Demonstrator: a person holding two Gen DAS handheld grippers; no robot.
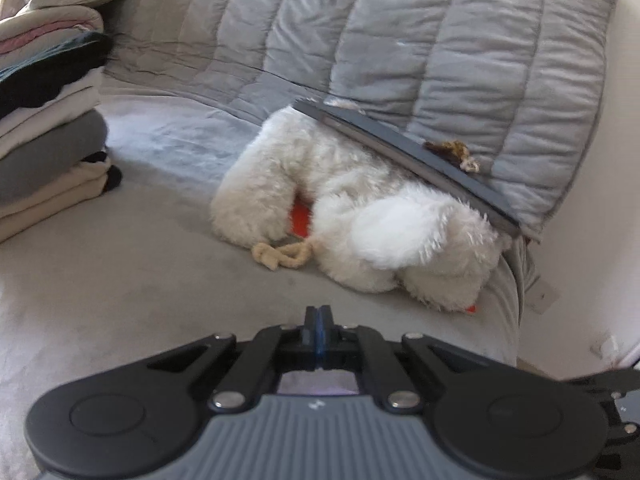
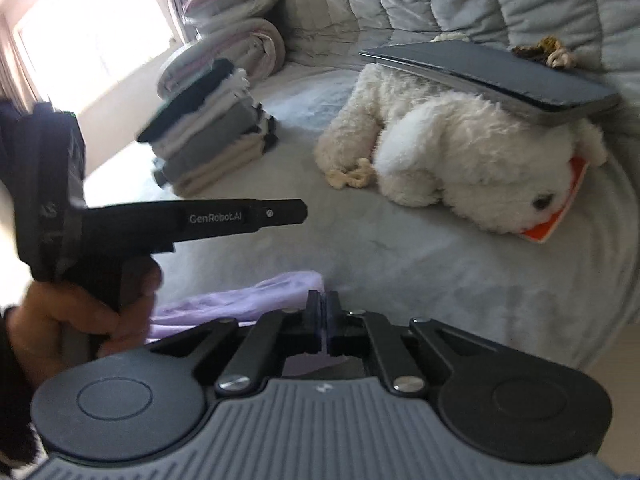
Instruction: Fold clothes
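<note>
Left gripper [image 1: 319,316]: its fingers were pressed together with nothing seen between them, raised above the bare grey sofa seat [image 1: 120,280].
Right gripper [image 2: 323,304]: its fingers were closed almost fully; whether any cloth was caught between them could not be told.
Lilac garment [image 2: 248,300]: it lay at the sofa's near edge, just beside and under the right gripper, partly hidden by it.
Left hand [image 2: 72,320]: seen from the right wrist, it gripped the left tool's black handle at the near left, over the lilac garment.
Writing: "GenRobot.AI" stood in white on the side of the left tool's black arm [image 2: 216,218]; a small pale mark on each gripper's grey ribbed body was too small to read.
Folded stack [image 2: 212,128]: black, white, grey and beige pieces were piled near the sofa's far left corner, with rolled bedding and a cushion behind.
Plush toy [image 1: 360,208]: white and fluffy, it lay toward the sofa's right edge against the quilted backrest [image 1: 440,40], with something orange under it.
Dark flat slab [image 1: 420,160]: it rested tilted on top of the plush toy; no brand could be made out.
Knotted rope [image 1: 280,258]: it lay touching the plush toy's near side.
</note>
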